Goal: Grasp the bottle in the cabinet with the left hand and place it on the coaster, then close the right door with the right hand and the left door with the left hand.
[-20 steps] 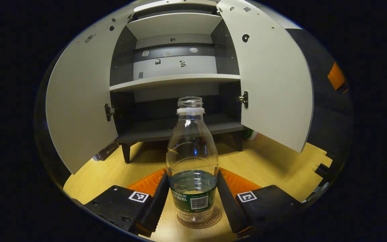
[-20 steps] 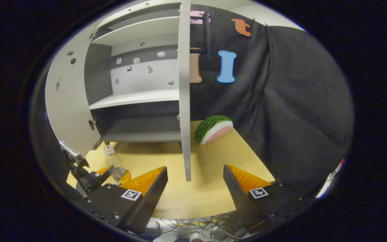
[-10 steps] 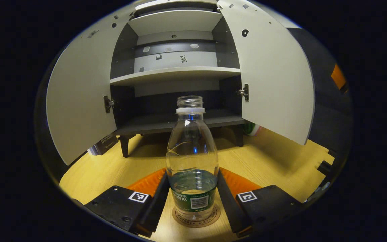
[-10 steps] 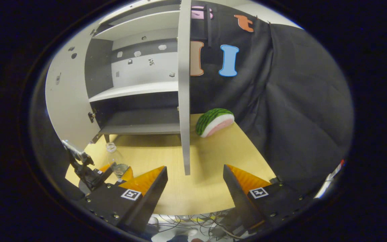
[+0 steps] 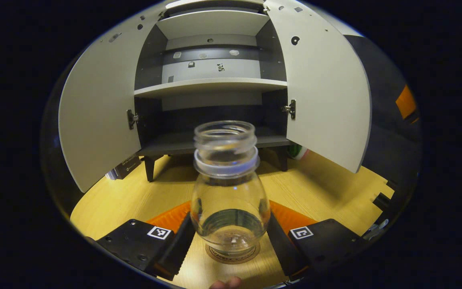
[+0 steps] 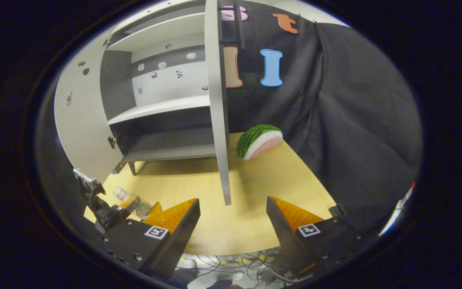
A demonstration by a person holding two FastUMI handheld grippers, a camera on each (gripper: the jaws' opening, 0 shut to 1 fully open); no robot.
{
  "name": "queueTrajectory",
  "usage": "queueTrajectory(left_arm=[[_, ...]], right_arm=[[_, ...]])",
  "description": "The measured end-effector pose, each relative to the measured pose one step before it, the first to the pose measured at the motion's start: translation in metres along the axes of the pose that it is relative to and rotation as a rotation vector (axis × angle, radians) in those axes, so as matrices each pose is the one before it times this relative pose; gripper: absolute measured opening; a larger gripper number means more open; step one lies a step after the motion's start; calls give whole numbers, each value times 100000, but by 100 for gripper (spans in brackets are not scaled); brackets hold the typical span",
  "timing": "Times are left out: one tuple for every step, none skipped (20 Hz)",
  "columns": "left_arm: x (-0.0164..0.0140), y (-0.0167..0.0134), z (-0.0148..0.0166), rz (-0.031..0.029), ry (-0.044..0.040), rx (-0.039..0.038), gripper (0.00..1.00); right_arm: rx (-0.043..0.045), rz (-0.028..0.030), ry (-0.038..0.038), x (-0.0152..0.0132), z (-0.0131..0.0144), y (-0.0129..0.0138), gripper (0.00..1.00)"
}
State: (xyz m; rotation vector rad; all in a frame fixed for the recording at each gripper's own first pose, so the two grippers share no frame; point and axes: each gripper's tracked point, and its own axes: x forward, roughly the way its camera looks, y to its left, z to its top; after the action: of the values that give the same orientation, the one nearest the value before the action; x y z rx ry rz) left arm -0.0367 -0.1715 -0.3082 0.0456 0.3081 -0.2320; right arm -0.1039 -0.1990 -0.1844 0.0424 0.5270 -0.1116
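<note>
Bottle [image 5: 229,188]: clear plastic, uncapped, a little water in the base. We find it between the fingers of the left gripper [image 5: 229,237], which is clamped on its lower body, both fingers pressing. It leans mouth-first toward the camera, and in the right gripper view [image 6: 131,200] it is plainly tilted, not upright.

Coaster [image 5: 232,254]: round, directly beneath the bottle's base, just ahead of the left fingertips. Whether the base sits flat on it we cannot tell; the tilt suggests one edge is raised.

Cabinet [image 5: 211,82]: straight ahead of the left gripper, well beyond the bottle, shelves bare. Left door [image 5: 96,120] and right door [image 5: 327,92] both swung wide.

Right gripper [image 6: 233,224]: fingers spread, nothing between them. The right door's edge [image 6: 217,120] stands directly ahead, near the gap. Watermelon slice [image 6: 260,141] lies ahead and to its right.

Handling note, our judgement: the step in hand is setting down. We should bring the bottle upright first, settle its whole base centred on the coaster, then part the fingers evenly and draw straight back. Letting go while it leans risks a topple and spilled water.
</note>
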Motion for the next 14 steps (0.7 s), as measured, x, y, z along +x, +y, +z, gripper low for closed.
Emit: queueTrajectory(left_arm=[[-27,112,222,553,-774,978,93],[-98,57,261,154,-370,287,93],[-81,-56,132,212,-130,-80,93],[-104,89,345,324,-699,486,93],[-48,111,353,362,-507,405,93],[-56,62,516,-199,-739,98,94],[-132,-97,540,-404,-877,-40,94],[-92,46,819,27,-1374,225,94],[-164,122,691,55,-823,515,94],[-130,85,859,162,-1080,433,94],[-284,2,954,-256,-1223,-216,94],[-196,-56,1234,-390,-2057,-420,94],[-173,-77,1162,-541,-1660,-206,94],[-173,-108,1166,-426,-1805,411,94]], right_arm=[[264,232,-172,27,-72,38,100],[140,124,-135,-88,52,-29,100],[65,178,-255,69,2,33,100],[82,103,-356,-83,177,3,100],[22,253,-239,-107,-62,-66,100],[-32,-103,-621,-47,237,-28,100],[83,50,-845,-170,196,-49,100],[448,386,-686,-87,313,2,100],[567,248,-704,-177,233,-84,100],[638,270,-1062,-155,427,-97,98],[596,299,-1180,-169,421,-71,98],[493,467,-1325,-152,599,-54,100],[686,619,-1141,-134,650,-22,100],[1152,1095,-1059,-261,770,153,100]])
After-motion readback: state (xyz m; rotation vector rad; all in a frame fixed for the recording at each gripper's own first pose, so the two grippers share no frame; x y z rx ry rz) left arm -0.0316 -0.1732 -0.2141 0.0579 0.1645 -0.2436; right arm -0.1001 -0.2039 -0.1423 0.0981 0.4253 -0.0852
